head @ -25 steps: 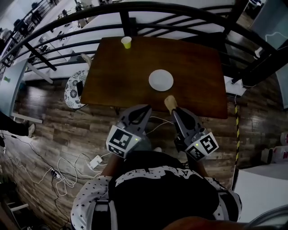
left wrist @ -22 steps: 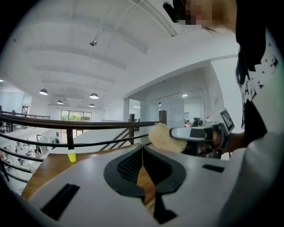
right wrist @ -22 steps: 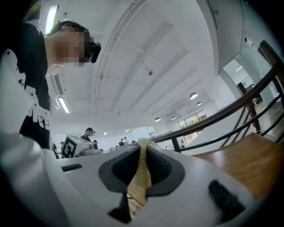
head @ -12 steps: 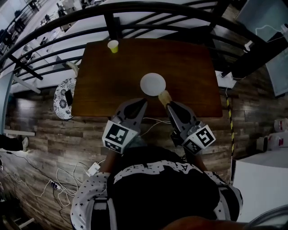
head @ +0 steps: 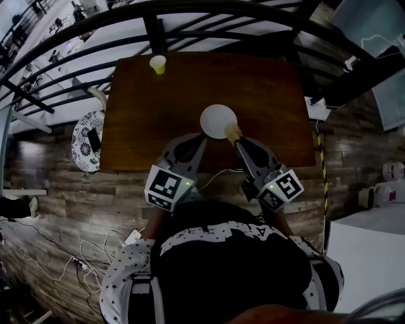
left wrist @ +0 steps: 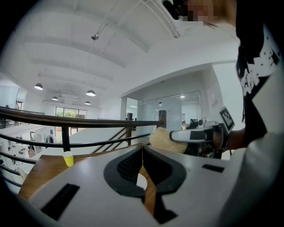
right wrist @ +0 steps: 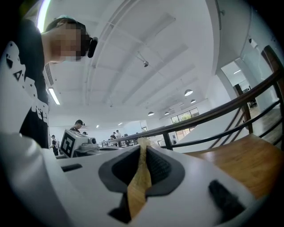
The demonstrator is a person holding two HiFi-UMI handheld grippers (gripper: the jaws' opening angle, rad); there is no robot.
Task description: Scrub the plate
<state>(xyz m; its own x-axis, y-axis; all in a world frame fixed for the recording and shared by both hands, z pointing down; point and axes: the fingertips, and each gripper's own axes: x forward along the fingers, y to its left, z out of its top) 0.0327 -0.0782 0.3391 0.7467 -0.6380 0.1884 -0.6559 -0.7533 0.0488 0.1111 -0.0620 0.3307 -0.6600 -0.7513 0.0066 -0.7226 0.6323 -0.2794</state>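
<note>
A round white plate (head: 217, 119) lies on the dark wooden table (head: 266, 95), near its front edge. My right gripper (head: 238, 143) is shut on a tan sponge (head: 233, 133), and the sponge reaches the plate's near right rim. In the right gripper view the sponge (right wrist: 138, 179) shows squeezed flat between the jaws. My left gripper (head: 200, 142) hovers just short of the plate's near left side, shut with nothing in it. In the left gripper view a sliver of the plate (left wrist: 140, 181) shows below the closed tips, and the sponge (left wrist: 165, 140) sits to the right.
A yellow cup (head: 158, 63) stands at the table's far left corner. A black curved railing (head: 209, 16) runs behind the table. A patterned round seat (head: 85, 140) is left of the table. Cables (head: 88, 247) lie on the wood floor.
Both grippers have moved forward from the table's near edge toward the plate. The sponge has gone from clear of the plate to its near right rim.
</note>
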